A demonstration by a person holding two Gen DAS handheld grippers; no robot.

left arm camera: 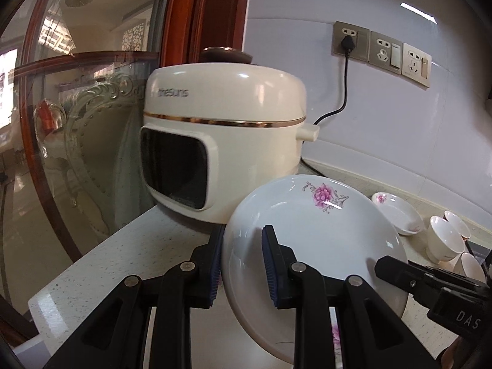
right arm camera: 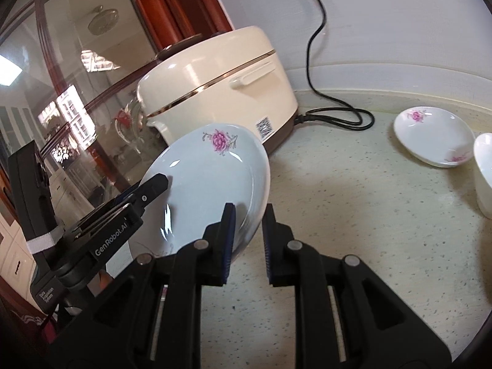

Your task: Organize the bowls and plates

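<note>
A white plate [left arm camera: 307, 224] with a pink flower print is held tilted above the counter by both grippers at once. My left gripper [left arm camera: 243, 236] is shut on its near left rim, one finger in front of the plate and one behind it. In the right wrist view the same plate [right arm camera: 209, 172] stands on edge, and my right gripper [right arm camera: 249, 212] is shut on its lower right rim. The left gripper [right arm camera: 153, 187] shows there clamped on the plate's far side. The right gripper's finger [left arm camera: 399, 273] reaches in from the right.
A cream rice cooker [left arm camera: 227, 129] [right arm camera: 215, 77] stands just behind the plate, its black cord [right arm camera: 335, 113] trailing over the speckled counter [right arm camera: 353, 215]. A small flowered dish [right arm camera: 430, 138] [left arm camera: 396, 212] and white cups [left arm camera: 446, 240] [right arm camera: 486, 172] sit at the right. A glass door [left arm camera: 77, 123] borders the left.
</note>
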